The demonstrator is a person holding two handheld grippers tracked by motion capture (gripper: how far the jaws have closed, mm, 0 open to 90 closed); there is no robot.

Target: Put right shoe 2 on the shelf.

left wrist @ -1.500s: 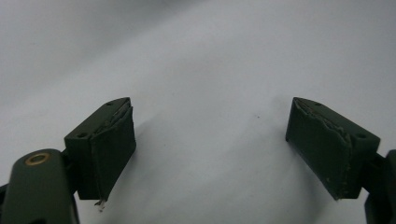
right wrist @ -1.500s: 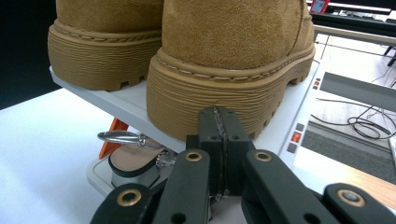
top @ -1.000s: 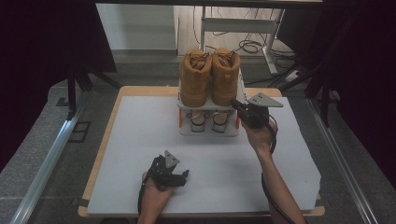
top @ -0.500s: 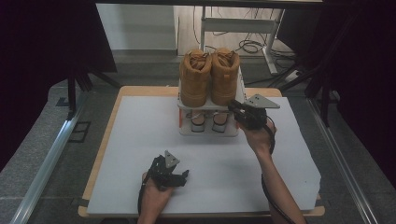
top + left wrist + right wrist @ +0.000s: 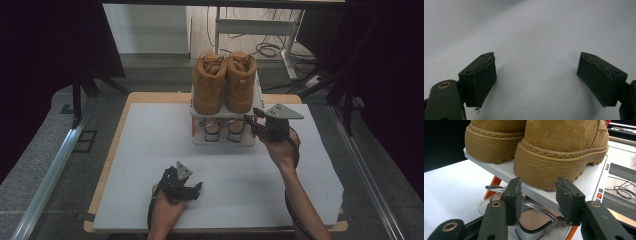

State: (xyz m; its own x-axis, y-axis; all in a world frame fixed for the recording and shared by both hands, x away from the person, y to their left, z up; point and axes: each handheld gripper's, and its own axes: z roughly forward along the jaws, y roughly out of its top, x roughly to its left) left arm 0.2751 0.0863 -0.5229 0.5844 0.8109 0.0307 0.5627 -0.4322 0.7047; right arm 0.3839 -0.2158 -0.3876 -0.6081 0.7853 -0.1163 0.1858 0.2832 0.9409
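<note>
Two tan suede boots (image 5: 223,82) up on top shelf of small white shoe rack (image 5: 223,142) w/ orange legs, at far side of white table (image 5: 150,150). Clear-strap sandals (image 5: 221,129) on bottom shelf, under the boots.

Right gripper (image 5: 256,122) at rack's right front corner, low, aimed at bottom shelf. In right gripper view: right gripper (image 5: 537,202) w/ jaws apart, clamped on nothing. Clear strap (image 5: 541,211) of near sandal just past the tips, partly between them. Thick boot sole (image 5: 554,167) & edge of top shelf (image 5: 504,173) right above the jaws.

Left gripper (image 5: 181,186) down on table near front edge, well apart from rack. Left gripper view: left gripper (image 5: 536,82) w/ jaws wide apart, bare white table between.

What could go wrong:
- Not much room under top shelf. Lifting too soon = bump on shelf edge, boots wobble or tip off.
- Strap thin, clear, slippery-looking. Shallow pinch = slip out, sandal drops.
- Rack looks light, nothing holding it. Hard pull or push = whole rack slides or tilts.
- Grabbing only one side of strap = sandal swings, hits orange leg (image 5: 495,185).

Writing: none readable on boots, rack or sandals. Small orange marks on rack's side, too small to read.
</note>
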